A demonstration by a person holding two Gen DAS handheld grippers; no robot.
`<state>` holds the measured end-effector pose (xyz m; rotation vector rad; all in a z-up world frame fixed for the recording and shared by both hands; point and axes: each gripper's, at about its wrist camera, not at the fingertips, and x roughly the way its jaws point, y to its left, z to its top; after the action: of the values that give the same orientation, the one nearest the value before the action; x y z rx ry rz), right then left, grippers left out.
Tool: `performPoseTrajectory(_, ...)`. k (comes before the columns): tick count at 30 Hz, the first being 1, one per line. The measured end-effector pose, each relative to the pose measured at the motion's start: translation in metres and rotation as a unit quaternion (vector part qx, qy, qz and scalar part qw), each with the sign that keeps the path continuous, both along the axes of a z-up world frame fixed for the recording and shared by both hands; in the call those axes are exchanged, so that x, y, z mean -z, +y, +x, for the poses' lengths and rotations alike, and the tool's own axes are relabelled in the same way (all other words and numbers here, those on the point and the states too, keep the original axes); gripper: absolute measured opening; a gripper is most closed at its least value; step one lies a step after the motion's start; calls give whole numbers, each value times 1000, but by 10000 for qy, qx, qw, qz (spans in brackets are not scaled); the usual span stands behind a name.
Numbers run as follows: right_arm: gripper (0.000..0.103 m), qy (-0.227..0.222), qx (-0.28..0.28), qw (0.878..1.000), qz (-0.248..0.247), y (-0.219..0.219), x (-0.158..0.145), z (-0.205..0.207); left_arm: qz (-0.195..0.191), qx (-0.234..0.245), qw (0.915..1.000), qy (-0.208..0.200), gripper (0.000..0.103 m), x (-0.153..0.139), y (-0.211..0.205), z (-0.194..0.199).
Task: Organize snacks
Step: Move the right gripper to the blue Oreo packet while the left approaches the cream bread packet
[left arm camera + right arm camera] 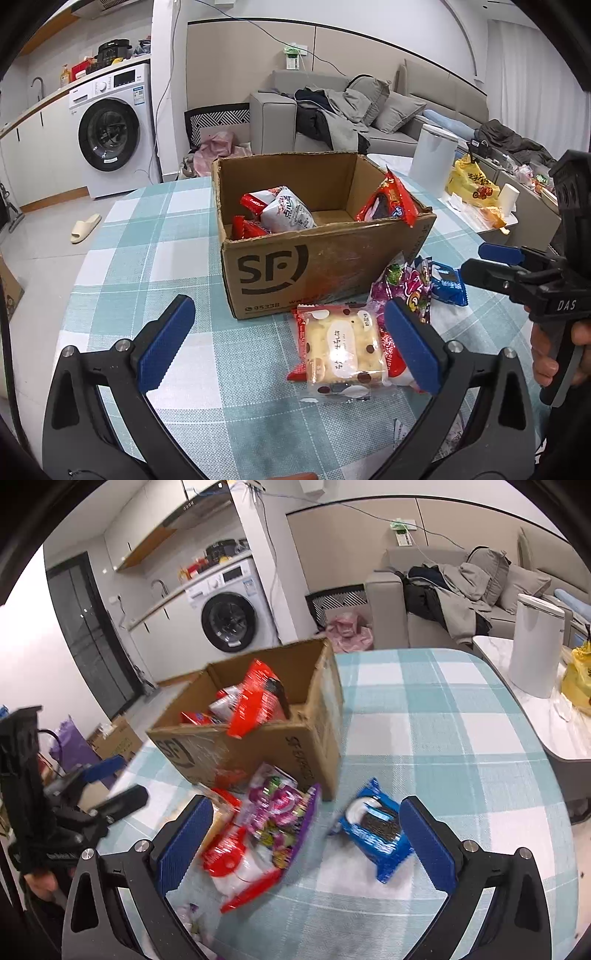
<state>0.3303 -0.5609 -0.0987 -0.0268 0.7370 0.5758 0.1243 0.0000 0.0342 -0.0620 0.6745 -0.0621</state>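
An open cardboard SF box [295,266] stands on the checked tablecloth and holds several red and white snack packs [284,214]; a red pack [388,203] leans over its right rim. In front of it lie a clear cracker pack [341,347], a purple candy bag [413,291] and a blue Oreo pack [448,284]. My left gripper [288,343] is open and empty, just above the cracker pack. My right gripper [306,845] is open and empty over the purple bag [280,808], a red and white pack [240,864] and the Oreo pack [376,830]. The box also shows in the right wrist view [258,738].
The table [155,266] carries a teal and white checked cloth. A side table with a white canister [432,162], a yellow bag [472,184] and clutter stands to the right. A sofa with clothes [332,114] and a washing machine [110,129] are behind.
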Motion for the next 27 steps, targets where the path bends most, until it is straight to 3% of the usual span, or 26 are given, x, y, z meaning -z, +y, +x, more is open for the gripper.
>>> performPoseTrajectory(14, 102, 141, 325, 9991, -253, -28, 2, 17, 136, 70, 9996, 253, 102, 10, -6, 7)
performPoseTrajectory(21, 102, 440, 567, 9971, -262, -41, 16, 33, 180, 31, 9992, 348, 102, 18, -5, 11)
performPoseTrajectory(27, 102, 543, 593, 9952, -565, -34, 34, 41, 131, -51, 9990, 422, 102, 25, -1, 16)
